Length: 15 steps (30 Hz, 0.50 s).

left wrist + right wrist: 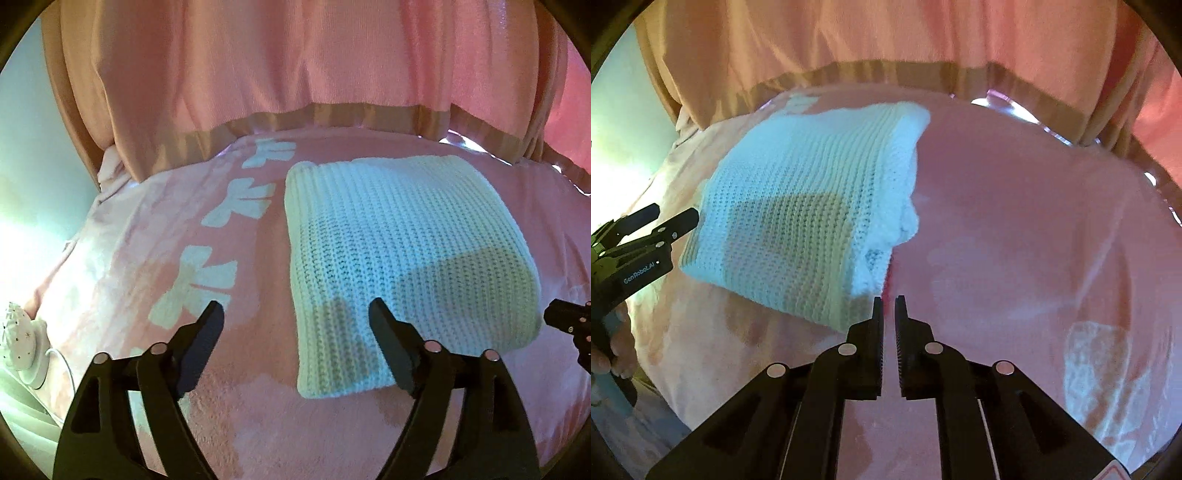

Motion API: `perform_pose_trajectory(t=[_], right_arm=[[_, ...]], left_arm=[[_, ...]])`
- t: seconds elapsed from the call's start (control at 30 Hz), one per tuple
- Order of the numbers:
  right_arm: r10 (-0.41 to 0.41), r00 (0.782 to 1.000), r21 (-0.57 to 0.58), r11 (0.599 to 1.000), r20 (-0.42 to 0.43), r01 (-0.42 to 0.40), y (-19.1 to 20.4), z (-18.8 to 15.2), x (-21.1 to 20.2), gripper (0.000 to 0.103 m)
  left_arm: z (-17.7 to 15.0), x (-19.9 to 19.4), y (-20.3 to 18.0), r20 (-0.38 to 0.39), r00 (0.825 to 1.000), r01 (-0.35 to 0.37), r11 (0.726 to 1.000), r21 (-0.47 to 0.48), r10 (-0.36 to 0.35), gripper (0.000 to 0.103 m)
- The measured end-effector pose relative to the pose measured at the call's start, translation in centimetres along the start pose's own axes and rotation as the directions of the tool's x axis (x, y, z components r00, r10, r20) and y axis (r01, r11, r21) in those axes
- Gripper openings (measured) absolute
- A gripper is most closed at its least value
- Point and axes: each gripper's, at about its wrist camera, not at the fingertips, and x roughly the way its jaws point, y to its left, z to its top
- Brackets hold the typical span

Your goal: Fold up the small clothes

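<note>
A white ribbed knit garment (399, 254) lies folded into a thick rectangle on a pink blanket (229, 413). It also shows in the right wrist view (798, 206). My left gripper (295, 314) is open and empty, just above the garment's near left corner; its right finger (388, 339) overlaps the knit edge. It also shows in the right wrist view (670, 218), at the garment's left edge. My right gripper (889, 306) is shut and empty, just off the garment's near right corner. Its tip shows at the right edge of the left wrist view (569, 321).
The pink blanket has white bow prints (236, 206) left of the garment. Pink curtains (295, 66) with a tan hem hang behind the surface. A small white device with a cable (26, 347) sits at the far left edge. A white patch (1108, 376) shows at the right.
</note>
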Motion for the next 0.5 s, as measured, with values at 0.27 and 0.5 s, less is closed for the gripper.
perform_pose_trajectory(t=[0.27, 0.5], right_arm=[[0.044, 0.994, 0.011, 0.999, 0.103, -0.045, 0.0, 1.2, -1.8, 0.007], [0.191, 0.982, 0.169, 0.968, -0.009, -0.187, -2.1, 2.4, 1.5, 0.054]], left_arm=[[-0.9, -1.3, -0.2, 0.002, 1.000, 0.013, 0.999, -0.051, -0.013, 0.084], [-1.8, 0.3, 0.3, -0.077, 0.993, 0.080, 0.993, -0.091, -0.087, 0.090]])
